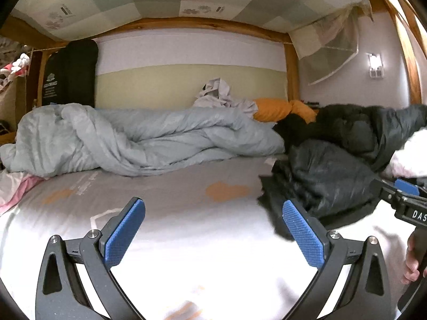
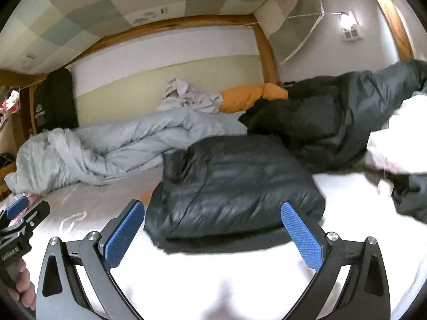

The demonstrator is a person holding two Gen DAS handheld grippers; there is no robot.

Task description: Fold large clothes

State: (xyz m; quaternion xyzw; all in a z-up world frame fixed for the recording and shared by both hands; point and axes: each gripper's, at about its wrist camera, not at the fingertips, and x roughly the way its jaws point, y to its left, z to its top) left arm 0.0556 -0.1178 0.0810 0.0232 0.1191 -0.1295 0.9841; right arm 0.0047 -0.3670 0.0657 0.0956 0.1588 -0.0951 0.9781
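While both tools hover above a bed (image 1: pixel 186 226) with a pale printed sheet, the left hand-held gripper (image 1: pixel 213 233) has its blue pads spread wide with only bare sheet between them. The right hand-held gripper (image 2: pixel 212 236) is likewise spread wide and grips nothing. Just beyond its pads lies a black puffer jacket (image 2: pixel 234 186), folded into a compact bundle flat on the sheet. Behind that bundle, toward the right, a second dark padded coat (image 2: pixel 333 112) lies heaped and loose. A crumpled grey duvet (image 1: pixel 128 136) stretches along the far side of the bed, with an orange pillow (image 1: pixel 275 109) beyond it by the wall. A person's fingers (image 1: pixel 411 264) show at the picture edge on the right tool's handle.
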